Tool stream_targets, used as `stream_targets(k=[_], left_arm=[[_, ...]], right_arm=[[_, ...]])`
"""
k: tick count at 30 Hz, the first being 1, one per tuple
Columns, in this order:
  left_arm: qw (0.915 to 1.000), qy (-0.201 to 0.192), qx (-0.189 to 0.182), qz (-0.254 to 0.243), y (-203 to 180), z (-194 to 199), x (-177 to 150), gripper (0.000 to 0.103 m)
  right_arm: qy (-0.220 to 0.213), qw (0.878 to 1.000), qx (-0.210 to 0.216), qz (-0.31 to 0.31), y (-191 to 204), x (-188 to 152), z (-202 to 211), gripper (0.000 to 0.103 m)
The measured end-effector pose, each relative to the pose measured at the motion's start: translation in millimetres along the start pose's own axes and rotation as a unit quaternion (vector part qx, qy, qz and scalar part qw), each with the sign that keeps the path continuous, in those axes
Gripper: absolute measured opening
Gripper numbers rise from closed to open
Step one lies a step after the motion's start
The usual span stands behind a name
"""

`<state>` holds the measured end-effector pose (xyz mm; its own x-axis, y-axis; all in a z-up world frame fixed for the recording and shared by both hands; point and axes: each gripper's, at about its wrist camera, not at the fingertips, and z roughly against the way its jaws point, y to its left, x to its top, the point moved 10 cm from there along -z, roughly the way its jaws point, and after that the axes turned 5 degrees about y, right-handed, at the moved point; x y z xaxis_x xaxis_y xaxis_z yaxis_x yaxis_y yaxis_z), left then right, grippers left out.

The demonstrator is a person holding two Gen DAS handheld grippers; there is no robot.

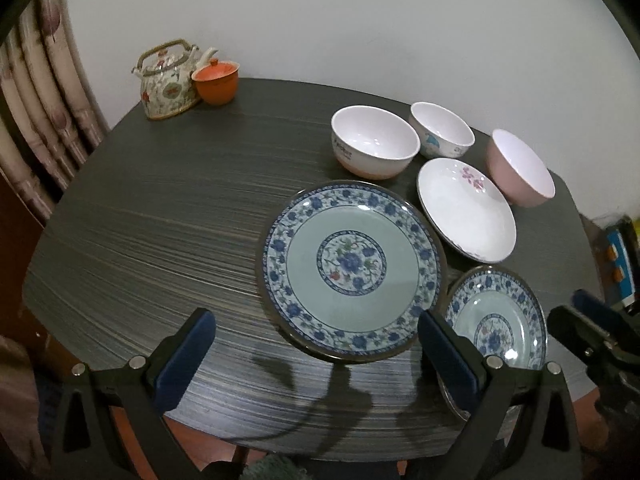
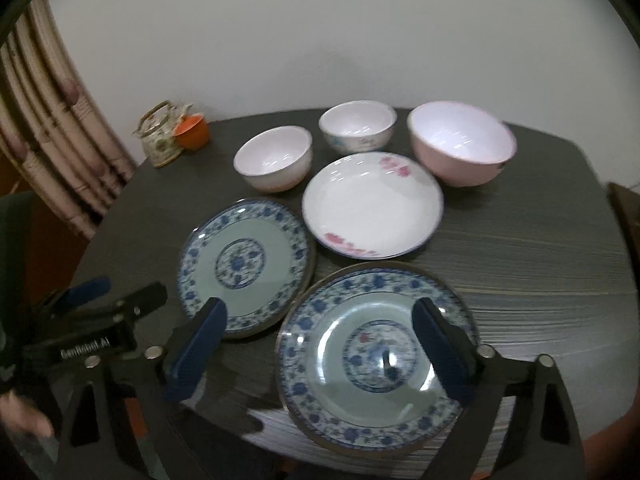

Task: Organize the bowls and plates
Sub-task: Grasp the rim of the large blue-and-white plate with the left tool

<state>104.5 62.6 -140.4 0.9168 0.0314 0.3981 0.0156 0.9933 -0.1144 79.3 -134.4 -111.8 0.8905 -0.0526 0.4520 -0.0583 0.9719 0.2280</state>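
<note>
Two blue-patterned plates lie side by side near the table's front edge. My left gripper is open above the near rim of the left plate, touching nothing. My right gripper is open over the right plate, one finger above its centre and the other off its left rim. Behind them lies a white plate with pink flowers. Along the back stand a white bowl, a small bowl with blue print and a pink bowl, all upright.
A flowered teapot and a lidded orange cup stand at the back left corner of the dark striped table. A curtain hangs to the left, a white wall behind. A hand shows at the lower left.
</note>
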Motion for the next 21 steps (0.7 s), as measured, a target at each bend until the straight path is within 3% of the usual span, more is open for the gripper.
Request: stream_targets(k=[2, 7, 9, 13, 17, 21], left_arm=[[0.9999, 0.006, -0.011, 0.010, 9, -3, 4, 0.100], [0.9961, 0.034, -0.057, 0.059, 30, -17, 11, 0.072], [0.9933, 0.047, -0.075, 0.075, 37, -24, 12, 0.065], [0.9874, 0.070, -0.102, 0.099, 47, -38, 14, 0.062], [0.9790, 0.082, -0.133, 0.131, 54, -48, 19, 0.062], [0.9703, 0.099, -0.161, 0.151, 56, -59, 22, 0.060]], right_arm=[[0.015, 1.000, 0.022, 0.005, 3, 2, -9, 0.076], [0.049, 0.996, 0.080, -0.006, 9, 11, -31, 0.066], [0.063, 0.993, 0.099, -0.010, 10, 14, -41, 0.056], [0.099, 0.986, 0.130, -0.033, 12, 15, -64, 0.050], [0.124, 0.982, 0.133, -0.043, 13, 17, -84, 0.041], [0.145, 0.978, 0.136, -0.059, 13, 22, -103, 0.039]])
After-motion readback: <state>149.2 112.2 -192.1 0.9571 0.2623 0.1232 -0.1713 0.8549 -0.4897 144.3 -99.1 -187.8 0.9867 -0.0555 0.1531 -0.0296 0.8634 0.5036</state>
